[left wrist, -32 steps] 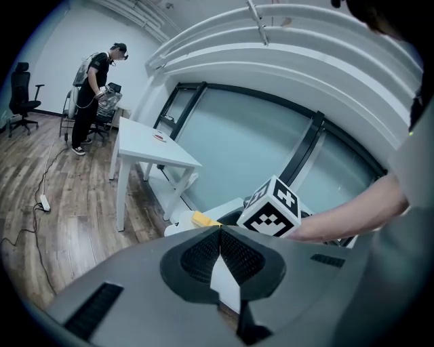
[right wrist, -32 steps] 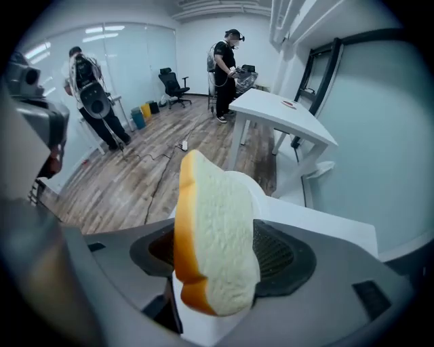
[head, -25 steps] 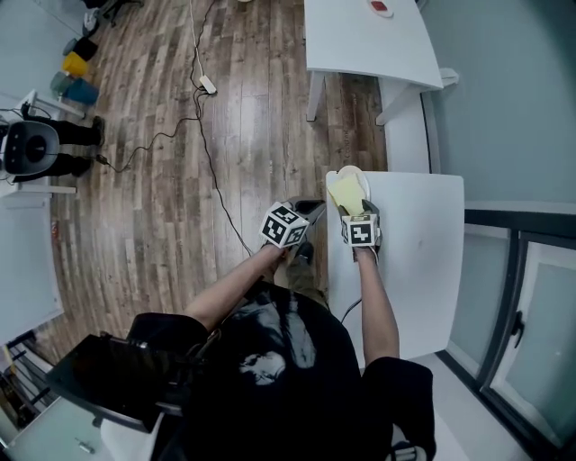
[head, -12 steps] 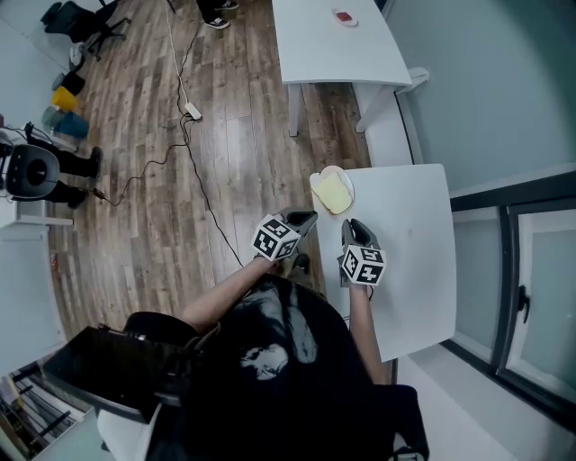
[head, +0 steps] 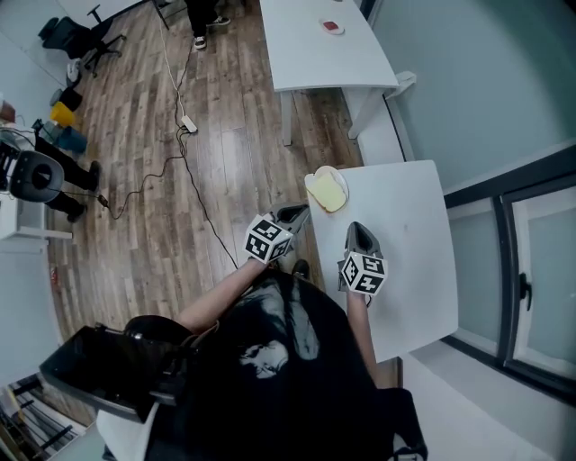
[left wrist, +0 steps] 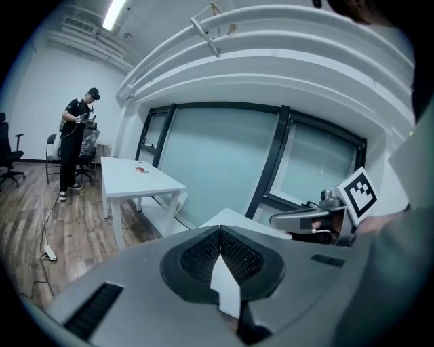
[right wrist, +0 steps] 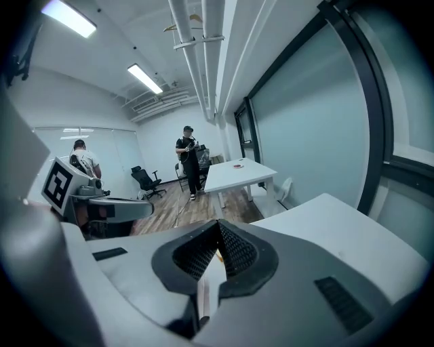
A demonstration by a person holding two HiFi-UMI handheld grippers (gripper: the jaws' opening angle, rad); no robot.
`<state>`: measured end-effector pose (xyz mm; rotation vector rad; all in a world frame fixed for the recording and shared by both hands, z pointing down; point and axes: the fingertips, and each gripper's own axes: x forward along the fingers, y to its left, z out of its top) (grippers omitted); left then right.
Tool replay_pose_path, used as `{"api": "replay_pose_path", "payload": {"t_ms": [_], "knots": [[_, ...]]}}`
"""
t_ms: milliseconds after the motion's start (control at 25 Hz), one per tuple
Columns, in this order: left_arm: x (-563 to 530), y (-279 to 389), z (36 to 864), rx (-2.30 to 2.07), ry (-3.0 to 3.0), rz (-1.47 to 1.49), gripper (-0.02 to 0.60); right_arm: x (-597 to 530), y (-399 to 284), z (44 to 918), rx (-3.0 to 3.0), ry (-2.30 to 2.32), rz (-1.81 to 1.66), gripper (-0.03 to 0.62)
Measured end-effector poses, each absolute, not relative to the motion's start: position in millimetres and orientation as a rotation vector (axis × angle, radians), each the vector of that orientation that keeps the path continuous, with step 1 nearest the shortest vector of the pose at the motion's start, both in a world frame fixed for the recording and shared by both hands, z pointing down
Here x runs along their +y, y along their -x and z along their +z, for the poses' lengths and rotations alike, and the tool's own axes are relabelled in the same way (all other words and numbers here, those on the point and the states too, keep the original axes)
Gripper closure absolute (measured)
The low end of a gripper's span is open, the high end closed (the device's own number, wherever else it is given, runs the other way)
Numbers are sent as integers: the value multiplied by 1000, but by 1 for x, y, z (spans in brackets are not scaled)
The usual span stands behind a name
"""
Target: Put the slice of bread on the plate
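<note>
A pale yellow slice of bread [head: 330,192] lies on a small white plate [head: 311,184] at the far left corner of the white table [head: 405,261]. My right gripper [head: 357,229] hangs over the table, a short way back from the plate, its jaws closing fully together with nothing between them [right wrist: 218,223]. My left gripper [head: 295,214] is off the table's left edge, beside the plate, and is shut and empty [left wrist: 220,230]. Neither gripper touches the bread. The left gripper view shows the right gripper [left wrist: 319,218] at its right.
A second white table [head: 306,54] stands farther off with a small red item [head: 332,26] on it. A cable and a power strip [head: 187,122] lie on the wooden floor. A person [right wrist: 188,159] stands in the distance. Glass panels run along the right.
My right gripper was at the bread on the plate; it has let go, pulled back and up, and its jaws have closed. My left gripper has also risen slightly.
</note>
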<state>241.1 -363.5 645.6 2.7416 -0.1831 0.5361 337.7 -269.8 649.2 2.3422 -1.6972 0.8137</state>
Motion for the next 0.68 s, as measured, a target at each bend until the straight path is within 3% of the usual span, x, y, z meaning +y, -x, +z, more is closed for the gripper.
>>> {"api": "replay_pose_path", "payload": {"t_ms": [680], "knots": [[-353, -236, 657, -115, -2725, 588, 577, -280, -321, 645, -1800, -2302, 803, 583]]}}
